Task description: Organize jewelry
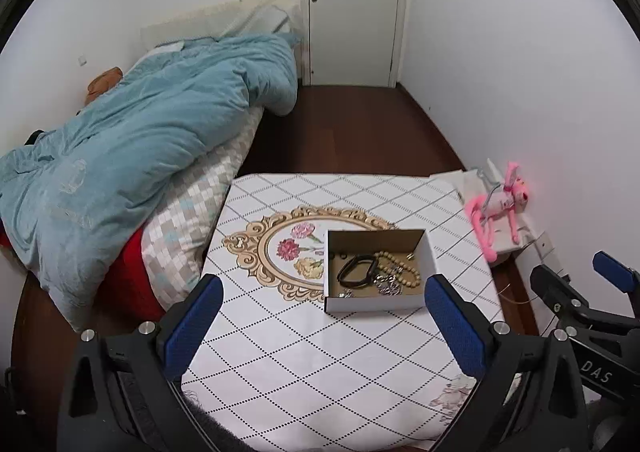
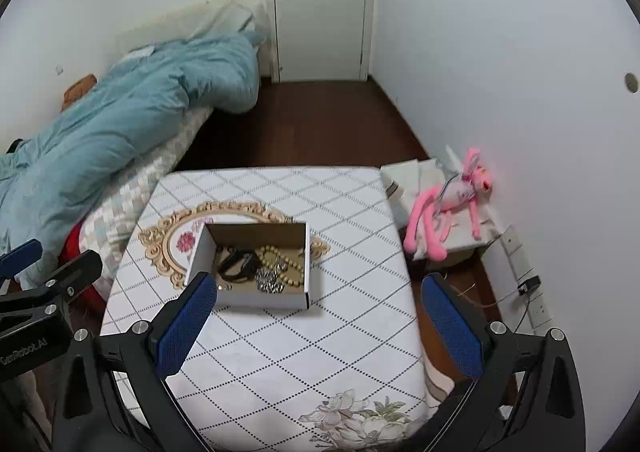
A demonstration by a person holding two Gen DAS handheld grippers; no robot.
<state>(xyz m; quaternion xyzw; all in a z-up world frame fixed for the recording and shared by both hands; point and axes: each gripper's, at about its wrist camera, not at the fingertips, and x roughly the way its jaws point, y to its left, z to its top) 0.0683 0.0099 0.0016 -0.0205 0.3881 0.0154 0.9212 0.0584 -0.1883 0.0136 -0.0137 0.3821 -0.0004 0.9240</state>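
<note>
Blue-padded, each hand-held gripper, left (image 1: 323, 322) and right (image 2: 320, 318), is spread wide, holding nothing.

White diamond-checked tablecloth (image 1: 320, 352), pink plush toy (image 2: 440, 204), blue quilt (image 1: 140, 124).

White walls (image 1: 500, 52) are enclosing the room, and a white door (image 1: 354, 8) is standing shut at the far end. Dark wood floor (image 2: 304, 120) is running from the door to a table (image 2: 280, 352) wearing a diamond-patterned cloth. A bed (image 1: 192, 212) is lying along the left wall, carrying a rumpled blue duvet (image 1: 140, 132). A pink plush toy (image 2: 444, 204) is resting against the right wall.
</note>
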